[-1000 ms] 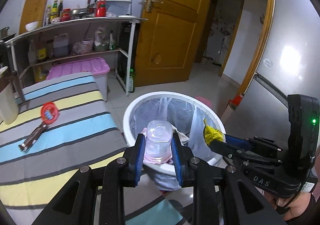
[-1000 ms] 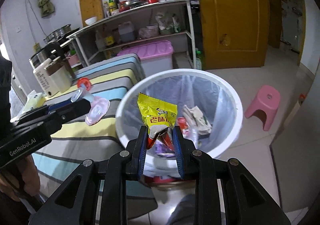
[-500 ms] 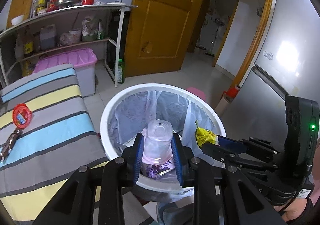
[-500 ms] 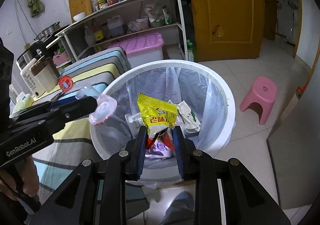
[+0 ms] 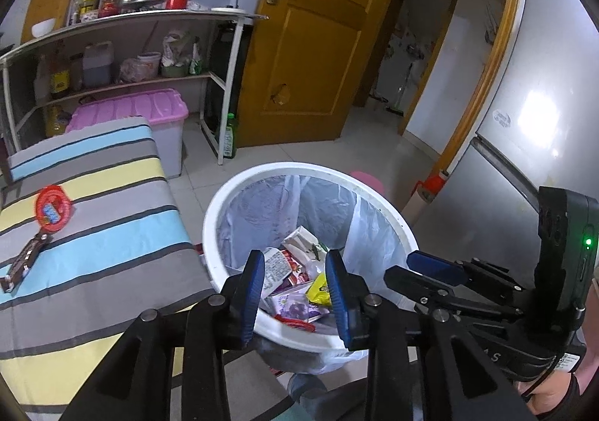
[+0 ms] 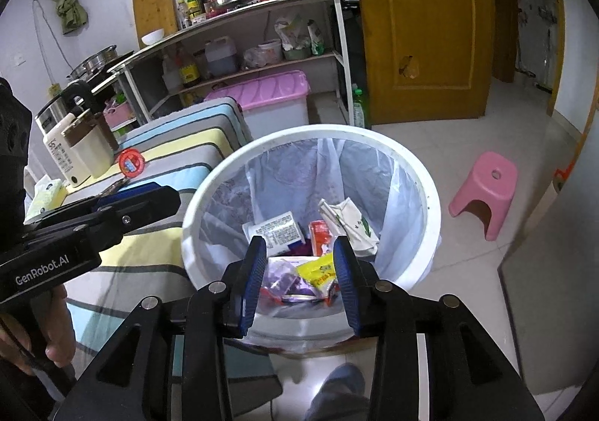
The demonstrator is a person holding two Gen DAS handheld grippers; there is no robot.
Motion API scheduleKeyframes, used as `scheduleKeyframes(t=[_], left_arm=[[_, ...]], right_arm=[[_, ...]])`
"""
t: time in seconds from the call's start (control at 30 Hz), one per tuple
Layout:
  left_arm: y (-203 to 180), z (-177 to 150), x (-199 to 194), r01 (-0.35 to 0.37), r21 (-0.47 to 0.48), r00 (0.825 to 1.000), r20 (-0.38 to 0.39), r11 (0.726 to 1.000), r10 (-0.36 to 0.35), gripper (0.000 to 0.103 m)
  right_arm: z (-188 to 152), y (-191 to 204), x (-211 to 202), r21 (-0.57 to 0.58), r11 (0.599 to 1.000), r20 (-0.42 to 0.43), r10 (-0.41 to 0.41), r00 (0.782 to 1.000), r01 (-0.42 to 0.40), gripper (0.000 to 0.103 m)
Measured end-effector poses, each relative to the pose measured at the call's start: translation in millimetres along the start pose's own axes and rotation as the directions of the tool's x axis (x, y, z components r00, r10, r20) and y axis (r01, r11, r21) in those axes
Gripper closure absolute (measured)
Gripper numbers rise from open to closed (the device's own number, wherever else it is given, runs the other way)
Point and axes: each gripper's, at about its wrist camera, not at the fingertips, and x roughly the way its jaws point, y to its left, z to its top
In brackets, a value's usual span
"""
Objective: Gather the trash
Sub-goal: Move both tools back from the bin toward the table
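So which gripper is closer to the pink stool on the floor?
Right. The right gripper hangs over the bin on the side toward the pink stool; the left gripper is over the bin's striped table side.

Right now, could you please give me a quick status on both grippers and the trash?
Left gripper and right gripper open, just released, nothing between fingers. Yellow wrapper lies in white bin among other trash. Nothing in the way.

Left gripper (image 5: 295, 288): black linkage arms, blue ribbed pads, silver screws — "GenRobot.AI" in white.
Right gripper (image 6: 301, 280): same build — green lamp on housing.
Wrist: dark cuff.
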Motion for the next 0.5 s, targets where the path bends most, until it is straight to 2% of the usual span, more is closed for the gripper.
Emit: scheduleKeyframes(t=[0.5], left_arm=[[24, -25, -61, -0.087, -0.032, 0.994, 0.060, 0.996, 0.089, 0.069]], right_arm=[[-5, 42, -26, -0.061, 0.996, 0.034, 0.066, 0.997, -0.064, 0.064]])
